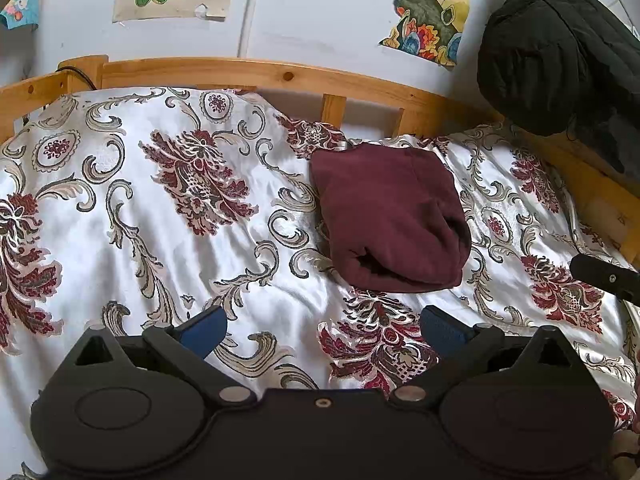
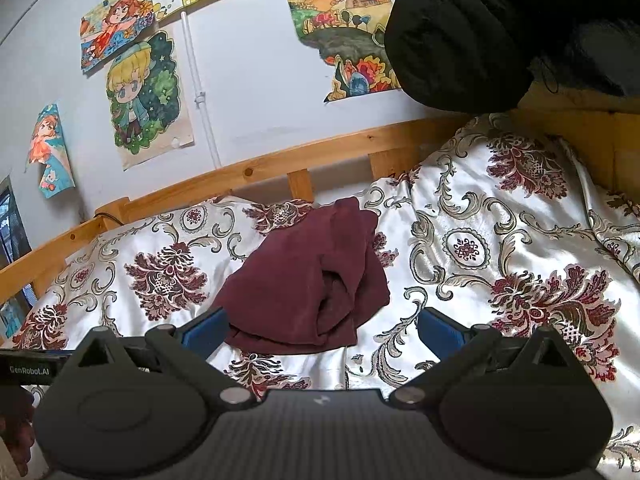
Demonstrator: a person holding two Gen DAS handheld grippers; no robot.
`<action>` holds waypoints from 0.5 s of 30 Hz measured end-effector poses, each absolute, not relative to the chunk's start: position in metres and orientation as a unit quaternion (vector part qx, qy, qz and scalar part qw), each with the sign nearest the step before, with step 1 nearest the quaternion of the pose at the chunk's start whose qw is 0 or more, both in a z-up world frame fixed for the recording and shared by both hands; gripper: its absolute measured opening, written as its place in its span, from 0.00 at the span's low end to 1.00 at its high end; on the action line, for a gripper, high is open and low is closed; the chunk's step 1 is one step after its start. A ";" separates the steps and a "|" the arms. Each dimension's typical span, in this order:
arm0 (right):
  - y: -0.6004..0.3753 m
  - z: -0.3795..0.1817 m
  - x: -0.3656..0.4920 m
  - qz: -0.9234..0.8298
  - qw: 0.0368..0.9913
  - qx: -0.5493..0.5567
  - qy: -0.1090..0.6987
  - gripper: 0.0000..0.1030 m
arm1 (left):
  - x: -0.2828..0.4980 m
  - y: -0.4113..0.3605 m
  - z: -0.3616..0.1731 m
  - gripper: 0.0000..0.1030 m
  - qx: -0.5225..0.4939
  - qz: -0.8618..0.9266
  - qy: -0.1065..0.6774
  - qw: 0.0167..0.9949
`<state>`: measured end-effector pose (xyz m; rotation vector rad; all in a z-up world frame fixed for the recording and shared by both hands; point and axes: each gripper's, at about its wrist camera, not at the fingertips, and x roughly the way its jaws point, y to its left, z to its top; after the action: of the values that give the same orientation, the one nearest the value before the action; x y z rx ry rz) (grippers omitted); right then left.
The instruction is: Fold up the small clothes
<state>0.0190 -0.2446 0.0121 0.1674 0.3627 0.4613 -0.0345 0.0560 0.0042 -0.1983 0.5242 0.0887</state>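
A dark red garment (image 1: pixel 390 218) lies folded into a compact bundle on the floral bedspread (image 1: pixel 160 208), toward the far side of the bed. It also shows in the right wrist view (image 2: pixel 308 280). My left gripper (image 1: pixel 324 330) is open and empty, held above the bedspread just in front of the bundle. My right gripper (image 2: pixel 322 330) is open and empty, with the bundle's near edge lying between its blue fingertips (image 2: pixel 206 330). Part of the right gripper shows at the right edge of the left wrist view (image 1: pixel 604 276).
A wooden bed rail (image 1: pixel 280 76) runs along the far side against a white wall with drawings (image 2: pixel 148 100). A black padded jacket (image 1: pixel 560 52) hangs at the right corner over the rail.
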 end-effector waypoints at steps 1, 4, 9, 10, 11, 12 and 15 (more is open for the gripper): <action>-0.245 0.012 0.019 0.227 0.954 0.082 0.178 1.00 | -0.034 0.056 0.004 0.99 -0.098 0.043 0.259 0.960; -0.245 0.012 0.019 0.228 0.954 0.082 0.178 1.00 | -0.035 0.056 0.002 0.99 -0.099 0.044 0.260 0.959; -0.245 0.012 0.019 0.226 0.954 0.084 0.179 1.00 | -0.035 0.056 0.002 0.99 -0.100 0.043 0.259 0.960; -0.245 0.012 0.019 0.225 0.954 0.085 0.179 1.00 | -0.035 0.056 0.002 0.99 -0.100 0.043 0.259 0.960; -0.245 0.012 0.019 0.225 0.954 0.085 0.179 1.00 | -0.035 0.056 0.002 0.99 -0.102 0.042 0.258 0.960; -0.245 0.012 0.019 0.225 0.954 0.085 0.179 1.00 | -0.036 0.057 0.002 0.99 -0.106 0.039 0.256 0.960; -0.245 0.012 0.019 0.225 0.954 0.085 0.179 1.00 | -0.037 0.058 0.004 0.99 -0.118 0.035 0.249 0.961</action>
<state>0.0193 -0.2452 0.0118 0.1728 0.3638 0.4580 -0.0370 0.0585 0.0037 -0.2388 0.5045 0.0709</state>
